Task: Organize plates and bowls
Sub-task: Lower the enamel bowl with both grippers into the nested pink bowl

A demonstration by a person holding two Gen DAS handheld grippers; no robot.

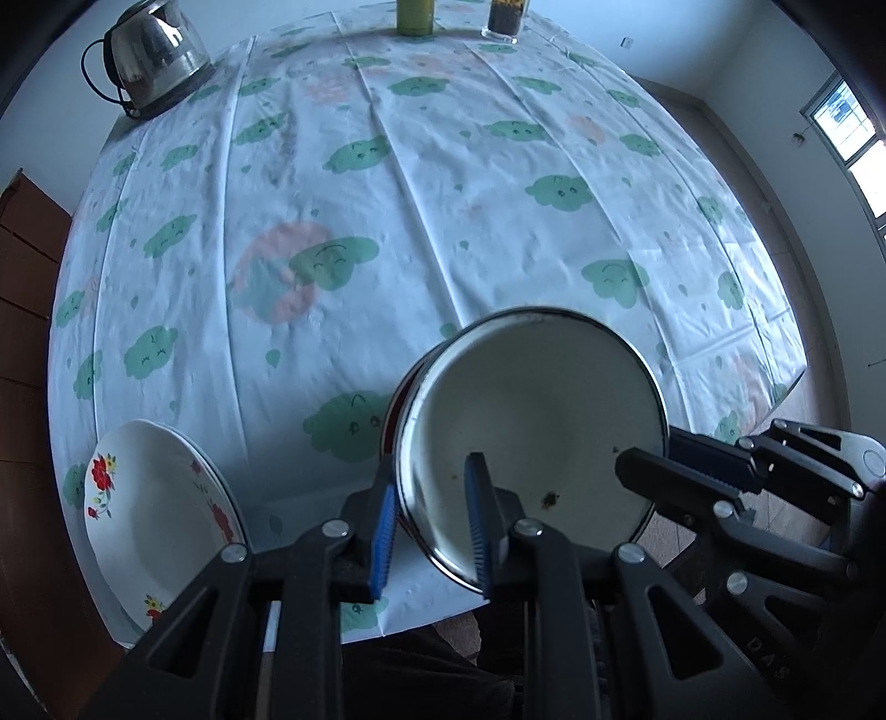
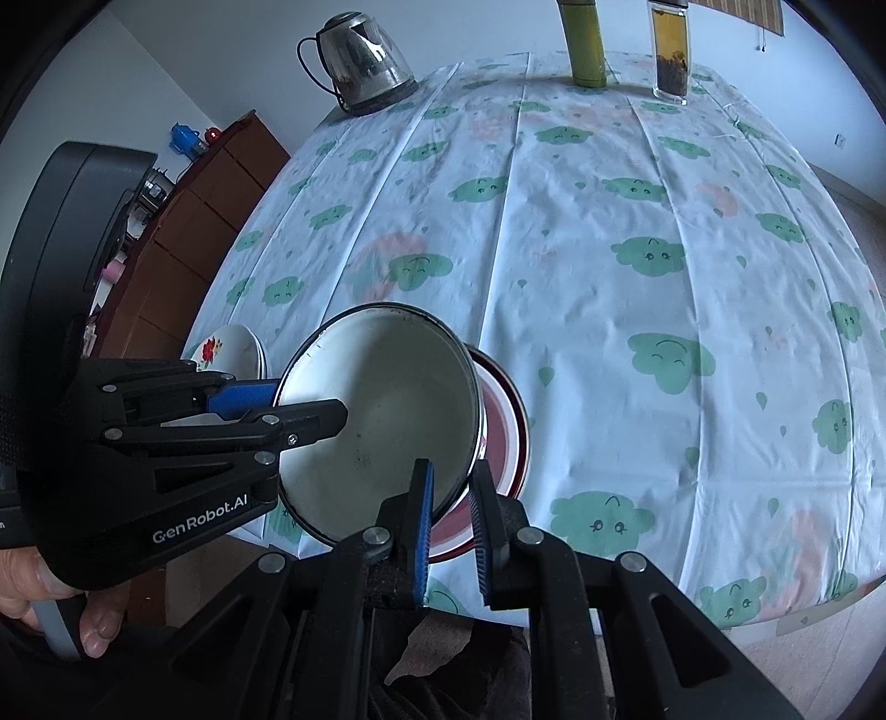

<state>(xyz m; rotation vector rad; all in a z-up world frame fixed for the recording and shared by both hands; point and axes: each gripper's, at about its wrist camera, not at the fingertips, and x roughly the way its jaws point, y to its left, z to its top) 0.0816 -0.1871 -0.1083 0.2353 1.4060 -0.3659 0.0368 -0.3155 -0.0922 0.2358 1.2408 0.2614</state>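
Note:
A white enamel bowl [image 1: 531,410] [image 2: 382,410] with a metal rim hangs tilted over the table's near edge. My left gripper [image 1: 432,515] [image 2: 299,401] is shut on its left rim, one blue pad inside and one outside. On the opposite rim my right gripper [image 2: 451,515] [image 1: 659,451] is shut as well. Right under the bowl sits a red-banded dish [image 2: 506,437] [image 1: 394,410]; whether the two touch I cannot tell. A stack of white floral plates [image 1: 149,515] [image 2: 232,346] lies to the left, at the table edge.
The table wears a cloud-print cloth [image 1: 443,210] [image 2: 609,310]. At its far side stand a glass kettle [image 1: 149,50] [image 2: 365,61], a green bottle [image 1: 415,14] [image 2: 584,44] and a jar of dark contents [image 1: 504,19] [image 2: 670,55]. A wooden cabinet [image 2: 188,232] is on the left.

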